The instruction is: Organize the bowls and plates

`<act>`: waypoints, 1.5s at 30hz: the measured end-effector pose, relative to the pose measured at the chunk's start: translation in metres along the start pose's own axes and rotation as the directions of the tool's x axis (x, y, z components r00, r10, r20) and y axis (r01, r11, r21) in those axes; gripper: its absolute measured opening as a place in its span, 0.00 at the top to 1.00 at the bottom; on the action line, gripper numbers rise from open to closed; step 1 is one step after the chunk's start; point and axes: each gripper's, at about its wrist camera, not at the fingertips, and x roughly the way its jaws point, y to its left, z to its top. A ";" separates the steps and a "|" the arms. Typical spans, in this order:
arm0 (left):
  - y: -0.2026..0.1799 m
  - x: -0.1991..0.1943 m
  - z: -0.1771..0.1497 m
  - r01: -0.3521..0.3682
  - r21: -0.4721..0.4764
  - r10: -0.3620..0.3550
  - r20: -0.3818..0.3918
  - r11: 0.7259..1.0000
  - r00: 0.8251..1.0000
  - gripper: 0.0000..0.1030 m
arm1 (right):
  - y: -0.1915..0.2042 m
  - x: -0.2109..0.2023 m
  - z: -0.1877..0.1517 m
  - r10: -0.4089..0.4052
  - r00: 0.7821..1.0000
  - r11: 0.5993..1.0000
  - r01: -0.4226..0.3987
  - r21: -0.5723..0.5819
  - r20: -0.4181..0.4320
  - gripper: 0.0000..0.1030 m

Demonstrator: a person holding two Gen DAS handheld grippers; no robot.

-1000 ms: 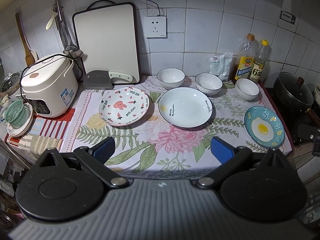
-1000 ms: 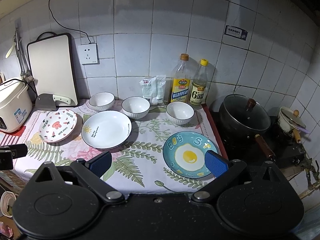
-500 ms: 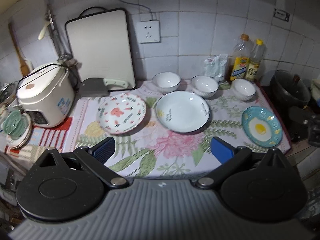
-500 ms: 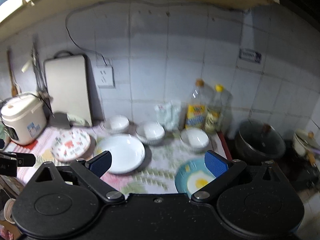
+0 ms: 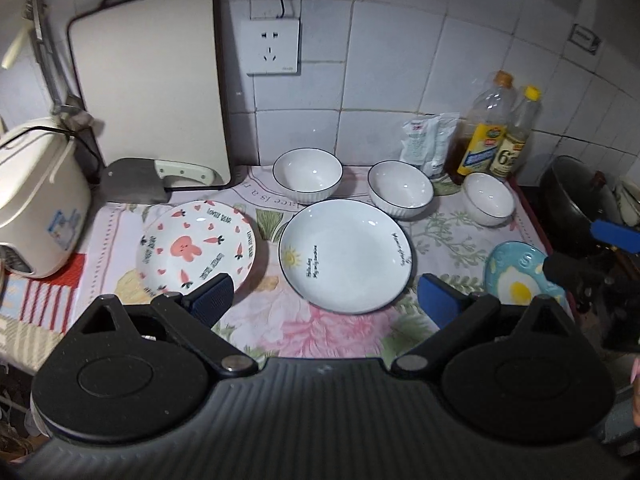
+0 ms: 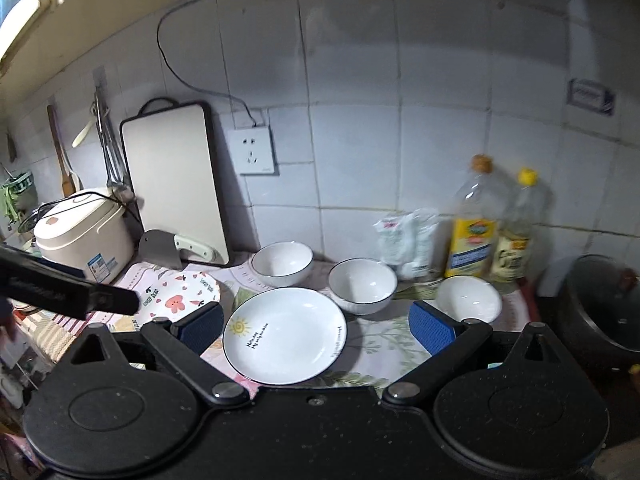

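On the floral cloth [image 5: 336,332] lie a pink rabbit plate [image 5: 196,250], a large white plate [image 5: 346,254] with a sun drawing, and a blue egg plate [image 5: 516,276] at the right. Three white bowls stand behind them: left [image 5: 307,175], middle [image 5: 400,189], right [image 5: 489,204]. My left gripper [image 5: 324,300] is open and empty, above the cloth's front, facing the white plate. My right gripper [image 6: 316,326] is open and empty, held over the white plate [image 6: 285,334]. The rabbit plate [image 6: 180,296] and the bowls [image 6: 362,285] also show in the right wrist view.
A rice cooker [image 5: 36,196] stands at the left. A cutting board [image 5: 152,92] leans on the tiled wall with a cleaver [image 5: 160,178] in front. Two oil bottles [image 5: 486,128] and a white packet [image 5: 428,144] stand at the back right. A black pot [image 5: 576,196] sits on the stove.
Both grippers have moved in towards the counter. The right one has swung left, so the white plate now lies between its fingers' view; the egg plate dropped out of its view.
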 end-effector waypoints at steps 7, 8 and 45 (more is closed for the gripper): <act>0.016 0.094 0.010 -0.026 -0.022 0.025 -0.045 0.999 0.999 0.07 | -0.017 0.089 -0.016 0.019 0.999 0.999 -0.018 0.032 -0.032 0.03; 0.019 0.108 0.010 -0.014 -0.031 0.013 -0.057 0.999 0.998 0.07 | -0.021 0.104 -0.020 0.023 0.999 0.999 -0.020 0.046 -0.044 0.03; 0.049 0.254 -0.018 -0.036 -0.114 0.017 -0.170 0.993 0.985 0.74 | -0.064 0.272 -0.096 0.115 0.957 0.938 -0.016 0.346 -0.268 0.84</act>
